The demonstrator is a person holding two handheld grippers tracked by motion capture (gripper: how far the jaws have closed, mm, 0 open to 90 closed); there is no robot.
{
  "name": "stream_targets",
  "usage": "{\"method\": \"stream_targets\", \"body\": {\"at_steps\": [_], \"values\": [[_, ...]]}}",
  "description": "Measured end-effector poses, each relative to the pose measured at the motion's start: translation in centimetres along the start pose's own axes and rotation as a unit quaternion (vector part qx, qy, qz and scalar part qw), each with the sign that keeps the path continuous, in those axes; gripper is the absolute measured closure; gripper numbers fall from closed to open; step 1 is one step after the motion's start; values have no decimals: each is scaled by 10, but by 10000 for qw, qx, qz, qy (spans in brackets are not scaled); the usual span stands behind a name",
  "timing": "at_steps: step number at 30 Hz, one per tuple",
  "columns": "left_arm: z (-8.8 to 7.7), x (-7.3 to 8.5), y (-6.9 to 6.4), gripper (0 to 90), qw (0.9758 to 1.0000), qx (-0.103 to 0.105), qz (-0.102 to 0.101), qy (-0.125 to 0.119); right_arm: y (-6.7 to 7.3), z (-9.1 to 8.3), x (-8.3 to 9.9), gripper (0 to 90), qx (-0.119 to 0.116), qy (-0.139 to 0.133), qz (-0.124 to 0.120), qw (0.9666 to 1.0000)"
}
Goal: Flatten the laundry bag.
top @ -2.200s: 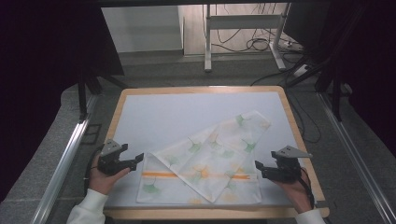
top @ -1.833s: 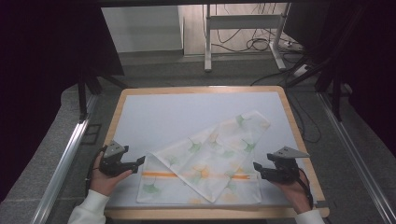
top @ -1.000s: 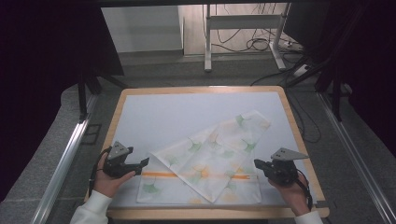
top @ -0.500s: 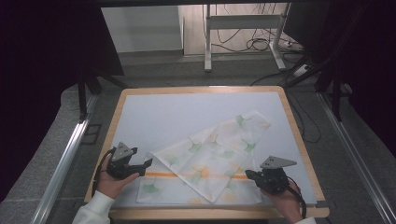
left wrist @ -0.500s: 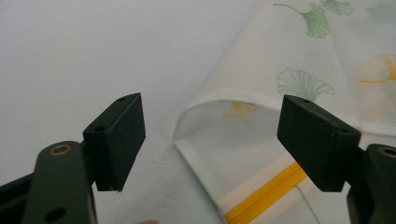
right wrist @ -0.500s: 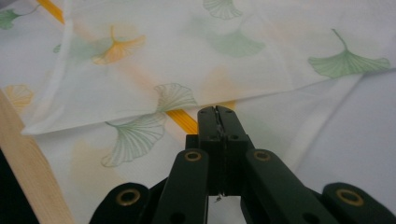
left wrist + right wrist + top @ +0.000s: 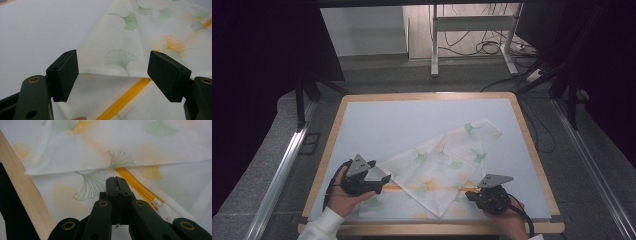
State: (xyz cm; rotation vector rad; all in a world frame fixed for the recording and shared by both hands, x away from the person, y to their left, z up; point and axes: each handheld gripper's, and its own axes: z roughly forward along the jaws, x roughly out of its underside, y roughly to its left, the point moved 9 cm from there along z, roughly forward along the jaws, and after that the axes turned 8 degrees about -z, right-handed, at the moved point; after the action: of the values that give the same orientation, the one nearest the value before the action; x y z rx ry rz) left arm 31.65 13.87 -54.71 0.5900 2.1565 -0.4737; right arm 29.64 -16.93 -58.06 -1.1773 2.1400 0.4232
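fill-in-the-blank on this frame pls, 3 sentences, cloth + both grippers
The jaws of the left gripper stand ____.
The jaws of the right gripper are ____.
The thin white cloth printed with green and orange ginkgo leaves carries a zipper coloured ____.

Missing words: open; shut; yellow
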Motion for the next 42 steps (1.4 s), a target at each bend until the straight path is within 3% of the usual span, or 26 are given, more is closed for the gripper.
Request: {"method": "stream_targets", "body": {"at_steps": [1,2,5,11,14,20,26,33,42], "values": [[0,0,0,252,10000,0,0,0,0,0,0,897,0,0,0,10000],[2,-1,-6,254,10000,28,49,27,0,6,5,898,35,219,-51,9997],[5,-5,-22,256,9997,161,179,38,0,6,4,899,3,219,14,9998],[13,-8,-38,258,9991,285,281,102,-1,6,5,899,-60,229,63,9997],[19,-14,-54,271,9980,397,479,146,-1,6,5,899,-66,247,35,9997],[29,-17,-74,268,9962,540,642,213,-2,6,5,899,-139,219,90,9996],[33,-16,-87,266,9947,649,748,277,-2,6,5,899,-180,204,103,9996],[36,-13,-92,265,9942,694,746,335,-3,6,5,898,-193,197,94,9996],[53,-8,-115,252,9904,909,867,570,-3,6,5,898,-230,209,102,9995]]}}
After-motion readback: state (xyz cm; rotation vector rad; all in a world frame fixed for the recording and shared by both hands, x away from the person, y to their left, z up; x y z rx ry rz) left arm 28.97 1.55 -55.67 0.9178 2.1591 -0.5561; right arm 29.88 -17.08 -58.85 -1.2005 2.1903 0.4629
